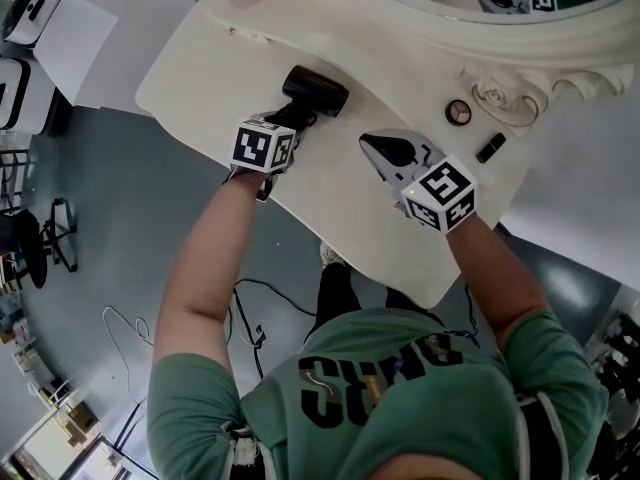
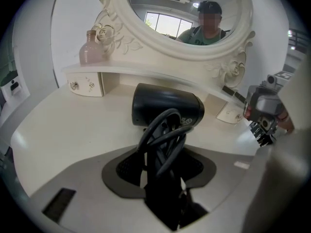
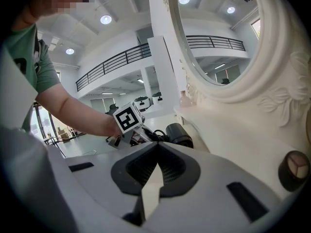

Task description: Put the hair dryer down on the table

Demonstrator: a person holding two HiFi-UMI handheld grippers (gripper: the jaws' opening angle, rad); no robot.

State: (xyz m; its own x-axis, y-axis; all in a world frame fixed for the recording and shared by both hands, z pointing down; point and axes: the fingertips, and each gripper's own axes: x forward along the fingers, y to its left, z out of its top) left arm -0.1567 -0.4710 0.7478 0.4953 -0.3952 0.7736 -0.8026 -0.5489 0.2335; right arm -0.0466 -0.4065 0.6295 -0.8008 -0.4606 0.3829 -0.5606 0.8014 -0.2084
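Observation:
A black hair dryer [image 1: 315, 90] with its cord wound round the handle lies across the white dressing table [image 1: 200, 58], barrel toward the mirror. My left gripper [image 1: 300, 120] is shut on the handle and cord. In the left gripper view the hair dryer's barrel [image 2: 167, 110] sits low at the tabletop just beyond the left gripper [image 2: 163, 161]; I cannot tell whether it touches. My right gripper [image 1: 385, 153] hovers over the table's middle, to the right of the dryer, shut with nothing in it. From the right gripper [image 3: 156, 147] the hair dryer [image 3: 179, 134] shows ahead.
A pink bottle [image 2: 91, 47] stands on the shelf at the back left, above a small drawer [image 2: 87, 84]. A round compact [image 1: 458, 112] and a small black tube [image 1: 490, 148] lie at the right, near the carved mirror frame [image 1: 520, 38]. The table's front edge runs just under both grippers.

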